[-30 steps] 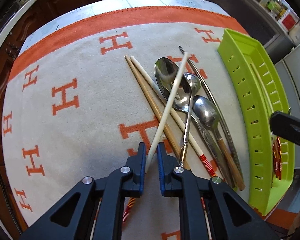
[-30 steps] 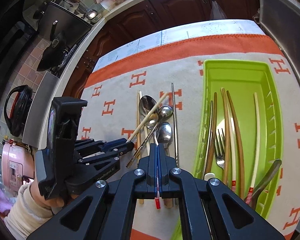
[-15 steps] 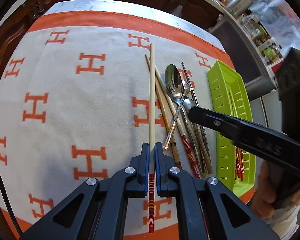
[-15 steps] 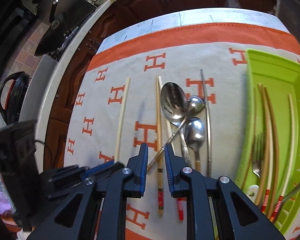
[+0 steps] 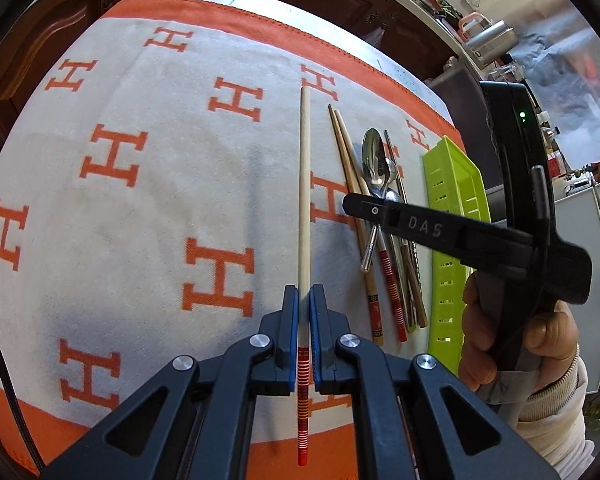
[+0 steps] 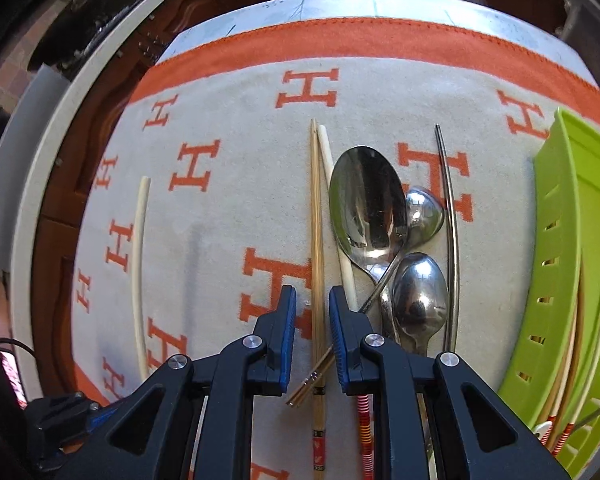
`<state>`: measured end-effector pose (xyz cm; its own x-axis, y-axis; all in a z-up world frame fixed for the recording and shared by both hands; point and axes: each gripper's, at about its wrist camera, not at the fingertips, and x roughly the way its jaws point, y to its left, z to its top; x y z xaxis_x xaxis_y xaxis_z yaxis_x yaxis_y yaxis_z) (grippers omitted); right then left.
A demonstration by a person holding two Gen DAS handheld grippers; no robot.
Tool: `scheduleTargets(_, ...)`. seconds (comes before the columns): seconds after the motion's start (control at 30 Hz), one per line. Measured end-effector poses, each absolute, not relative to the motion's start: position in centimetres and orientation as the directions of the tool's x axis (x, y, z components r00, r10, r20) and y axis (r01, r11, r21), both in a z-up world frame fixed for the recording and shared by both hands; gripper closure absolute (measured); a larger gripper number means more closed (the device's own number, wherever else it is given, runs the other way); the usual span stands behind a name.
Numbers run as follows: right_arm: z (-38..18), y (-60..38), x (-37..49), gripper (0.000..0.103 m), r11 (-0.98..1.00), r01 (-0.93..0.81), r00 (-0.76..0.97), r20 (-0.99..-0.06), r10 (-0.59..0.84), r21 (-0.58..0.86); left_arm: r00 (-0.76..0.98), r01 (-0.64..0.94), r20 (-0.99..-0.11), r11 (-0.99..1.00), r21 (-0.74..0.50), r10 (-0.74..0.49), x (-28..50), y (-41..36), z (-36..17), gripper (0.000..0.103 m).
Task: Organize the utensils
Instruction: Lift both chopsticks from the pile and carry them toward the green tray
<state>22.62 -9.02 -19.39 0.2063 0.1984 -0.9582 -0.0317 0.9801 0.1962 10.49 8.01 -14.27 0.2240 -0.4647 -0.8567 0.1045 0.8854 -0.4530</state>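
While the left hand-held gripper [image 5: 304, 300] pinches a pale chopstick [image 5: 304, 184] w/ red-striped butt, jaws clamped tight on the shaft just above the stripes, the right hand-held gripper [image 6: 312, 312] hovers over the pile, jaws only partly apart and just been opening, a bamboo chopstick [image 6: 317, 248] running between them but pads not pressing on it

Right side's job, by my read: pick one piece out of that cluster. Do it well = drop straight down, centre the bamboo chopstick between the pads, close only once both pads flank it. Trouble is a thin metal handle [image 6: 374, 298] from the small spoon [image 6: 422, 212] crossing diagonally under the jaws – likely to get nipped along w/ the stick. A second pale chopstick [image 6: 332, 184] lies just beside too, touching or nearly so, can't tell

Rest of the pile: big spoon [image 6: 366, 200], another spoon [image 6: 420, 288] below it, a slim metal stick [image 6: 448, 216] on the far side, all overlapping on the orange-H cloth [image 6: 228, 208] over the desk

Green tray [image 6: 560, 240] sits at the right, a few sticks already inside, near the pile but not touching it. Left's chopstick is well apart from it, so it has to cross over the cluster and the right arm to get there – clash risk. Person's hand [image 5: 512, 320] grips the right tool's handle, in the way on that side
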Motion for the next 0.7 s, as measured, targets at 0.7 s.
scheduleTargets(0.7,-16.7,-9.9,16.4,0.097,0.894,-0.050,0.250,-0.861,0.442,0.445,0.260,0.129,-0.835,0.875,-0.467,-0.484,9.1,8.9,-12.2,0.100)
